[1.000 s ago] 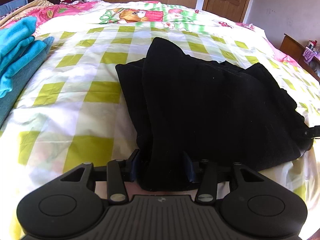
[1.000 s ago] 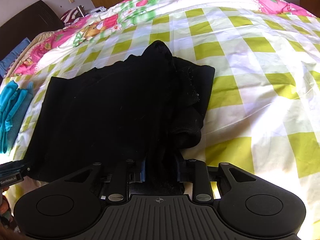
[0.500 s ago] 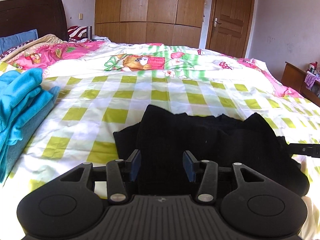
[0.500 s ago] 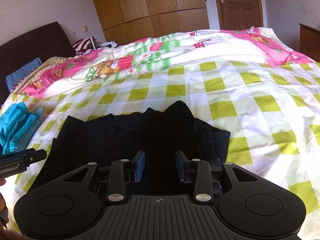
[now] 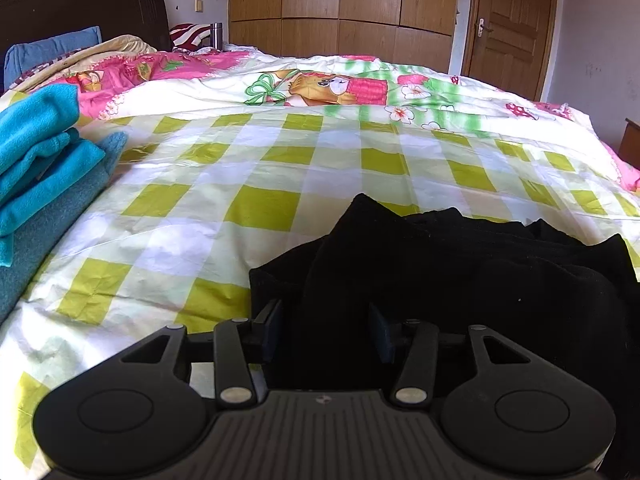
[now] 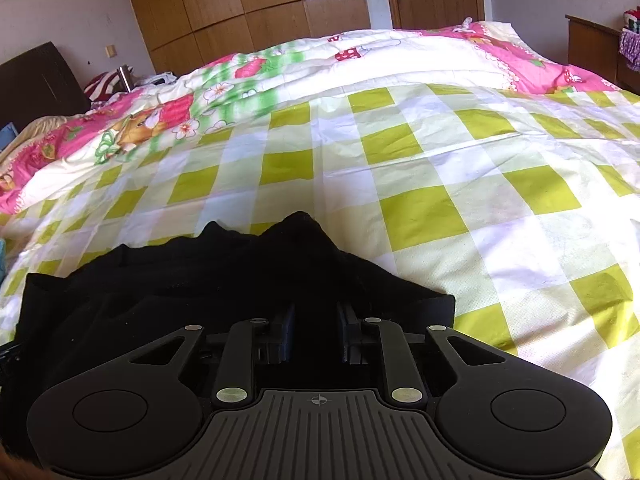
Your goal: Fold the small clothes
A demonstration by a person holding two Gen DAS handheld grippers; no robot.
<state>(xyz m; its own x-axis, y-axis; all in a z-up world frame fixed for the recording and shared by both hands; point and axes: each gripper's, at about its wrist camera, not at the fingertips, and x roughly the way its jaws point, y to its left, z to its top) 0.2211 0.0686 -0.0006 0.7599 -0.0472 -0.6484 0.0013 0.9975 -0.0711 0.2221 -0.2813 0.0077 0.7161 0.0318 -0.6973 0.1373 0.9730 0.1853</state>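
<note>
A black garment [image 5: 460,264] lies bunched on the checked bedspread [image 5: 280,168] right in front of both grippers. My left gripper [image 5: 326,332] is shut on a thick fold of it, and the cloth rises to a peak between the fingers. In the right wrist view the same black garment [image 6: 180,280] spreads to the left. My right gripper [image 6: 316,332] is shut on a raised fold at its right end, with the fingers close together. The cloth hides the tips of both grippers.
Folded turquoise and teal clothes [image 5: 44,168] are stacked at the left edge of the bed. Pink cartoon bedding [image 5: 320,84] and pillows lie at the far end, before a wooden wardrobe [image 5: 340,8]. A dresser [image 6: 592,48] stands to the right.
Both grippers have come down from a steep downward look to a low, level one, with the black garment still in them. The garment now looks shorter and more bunched. The right fingers stand closer together.
</note>
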